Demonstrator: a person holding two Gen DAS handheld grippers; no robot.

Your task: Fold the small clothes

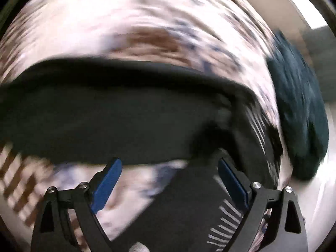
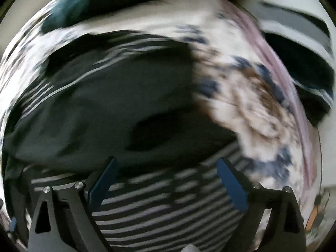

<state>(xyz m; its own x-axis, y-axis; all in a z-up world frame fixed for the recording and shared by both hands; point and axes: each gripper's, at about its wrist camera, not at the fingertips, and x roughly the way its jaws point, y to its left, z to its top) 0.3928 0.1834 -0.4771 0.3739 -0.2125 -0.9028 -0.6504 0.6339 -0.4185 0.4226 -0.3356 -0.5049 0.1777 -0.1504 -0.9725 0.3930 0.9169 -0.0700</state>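
A dark garment with white-striped parts lies on a patterned white, brown and blue cloth. Both views are blurred by motion. My left gripper is open just above the garment's near edge, nothing between its blue pads. In the right wrist view the same dark garment spreads ahead, and its black-and-white striped part lies under my right gripper, which is open with its blue pads wide apart. Whether the fingers touch the fabric I cannot tell.
A dark teal bundle of fabric lies at the right of the patterned cloth, and shows at the top of the right wrist view. A folded grey, white and black item sits at the far right. Pale surface beyond.
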